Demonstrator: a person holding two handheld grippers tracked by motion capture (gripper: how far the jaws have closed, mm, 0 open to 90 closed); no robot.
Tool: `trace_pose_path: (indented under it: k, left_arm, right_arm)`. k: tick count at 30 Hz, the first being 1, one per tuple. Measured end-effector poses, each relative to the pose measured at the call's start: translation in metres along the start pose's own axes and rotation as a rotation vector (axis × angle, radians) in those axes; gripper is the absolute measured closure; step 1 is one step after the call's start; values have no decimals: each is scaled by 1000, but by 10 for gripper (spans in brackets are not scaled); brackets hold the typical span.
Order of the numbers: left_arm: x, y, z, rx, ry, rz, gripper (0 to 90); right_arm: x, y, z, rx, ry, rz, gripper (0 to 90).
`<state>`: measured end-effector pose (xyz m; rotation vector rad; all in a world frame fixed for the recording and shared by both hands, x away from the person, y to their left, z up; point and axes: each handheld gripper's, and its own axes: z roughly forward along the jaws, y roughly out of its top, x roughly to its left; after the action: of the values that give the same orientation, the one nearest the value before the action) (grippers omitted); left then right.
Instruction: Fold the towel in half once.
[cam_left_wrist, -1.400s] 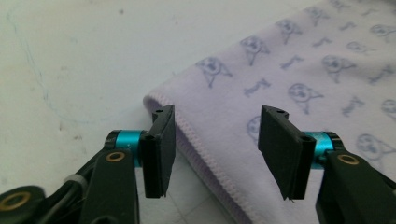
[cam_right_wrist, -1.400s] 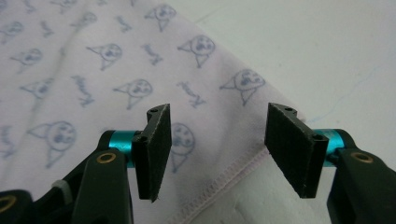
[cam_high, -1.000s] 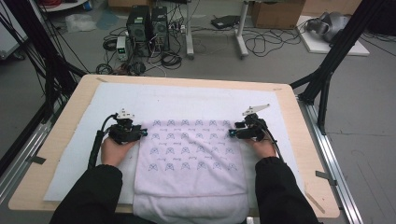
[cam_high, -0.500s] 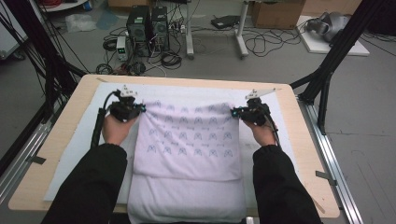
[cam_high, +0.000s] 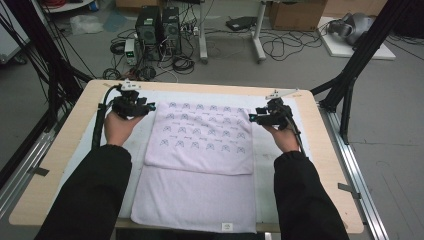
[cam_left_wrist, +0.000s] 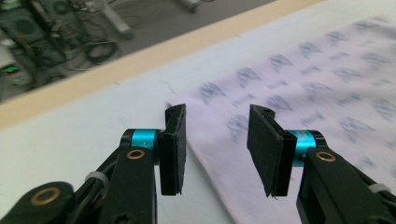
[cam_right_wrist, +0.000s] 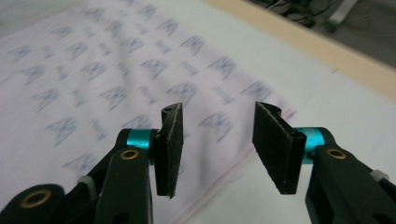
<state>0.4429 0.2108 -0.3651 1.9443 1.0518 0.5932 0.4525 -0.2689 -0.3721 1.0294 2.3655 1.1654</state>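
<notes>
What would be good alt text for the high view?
A pale printed towel, folded over once, lies on a wooden table. A person's left gripper and right gripper sit open at its two far corners.

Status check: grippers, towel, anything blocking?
Left gripper open at towel's far left corner. Right gripper open at far right corner. Towel folded once, top layer flat on table. Nothing in the way.

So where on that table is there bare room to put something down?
Bare strips of the white mat run beside the folded towel: one under the left claw, one under the right claw. The far strip between towel and table edge is narrow. The middle is towel-covered.
</notes>
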Motion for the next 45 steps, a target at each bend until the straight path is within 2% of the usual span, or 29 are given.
trace_pose_path:
  k: [1,2,3,4,5,7,9,10,11,12,14,15,16,18,20,21,24,25,27,28,29,30,32,34,39,40,41,42,45]
  left_arm:
    - [-3,-11,-3,-1,-27,-3,572]
    - [-5,-17,-5,-1,-33,2,560]
    - [-9,-27,-10,-12,-58,16,554]
    - [-11,-33,-13,-10,-75,26,554]
    - [-15,-41,-19,-10,-95,28,550]
    - [-21,-56,-28,-13,-129,45,551]
    - [-29,-72,-40,-21,-166,62,554]
    - [-30,-74,-41,-21,-167,66,567]
    - [-35,-85,-47,-30,-176,86,573]
    - [-38,-92,-49,-37,-183,84,575]
    - [-40,-100,-49,-7,-216,88,577]
    - [-42,-103,-49,2,-229,88,577]
    - [-43,-104,-48,2,-239,91,580]
    - [-48,-107,-47,31,-255,124,610]
    - [-51,-108,-46,58,-309,134,633]
    - [-53,-110,-45,77,-318,159,648]
    - [-56,-112,-41,112,-322,165,676]
    - [-57,-113,-39,133,-313,180,691]
    - [-60,-114,-37,142,-291,194,755]
    - [-62,-113,-37,143,-289,207,802]
    - [-64,-113,-37,144,-290,214,857]
    - [-63,-113,-37,145,-291,206,869]
    - [-59,-112,-37,138,-312,159,879]
    - [-56,-110,-42,121,-317,143,883]
    - [-51,-92,-68,37,-332,109,886]
    - [-52,-90,-71,32,-333,110,887]
    - [-56,-84,-81,16,-333,125,887]
    - [-58,-83,-85,10,-336,131,887]
    - [-68,-83,-106,-13,-342,165,887]
  right_arm:
    - [2,-4,0,7,21,6,513]
    - [7,-12,1,20,46,0,506]
    - [11,-16,0,34,50,-4,505]
    - [17,-23,-1,47,54,-29,504]
    - [21,-27,-3,53,63,-22,504]
    - [30,-39,-9,22,104,-3,521]
    - [42,-49,-13,40,120,-24,522]
    - [52,-58,-17,25,151,-29,536]
    - [54,-60,-17,22,154,-30,539]
    - [63,-66,-19,48,171,-38,541]
    - [73,-76,-21,31,184,-56,567]
    - [76,-79,-21,51,190,-65,563]
    - [78,-81,-21,57,191,-67,562]
    - [77,-87,-19,60,210,-57,570]
    - [76,-91,-17,84,224,-43,570]
    - [76,-92,-16,92,236,-37,572]
    - [80,-92,-13,112,236,-63,596]
    - [81,-92,-12,124,232,-69,615]
    - [85,-94,-8,165,220,-91,678]
    - [86,-95,-8,158,211,-98,732]
    - [86,-95,-8,157,216,-93,822]
    - [85,-95,-7,160,233,-82,852]
    - [84,-95,-6,154,242,-83,875]
    - [83,-93,-8,149,244,-87,879]
    - [83,-85,-30,64,239,-87,880]
    - [83,-83,-36,49,243,-90,880]
    - [84,-82,-39,43,243,-88,880]
    - [86,-81,-49,25,251,-95,880]
    - [93,-82,-64,-2,266,-103,880]
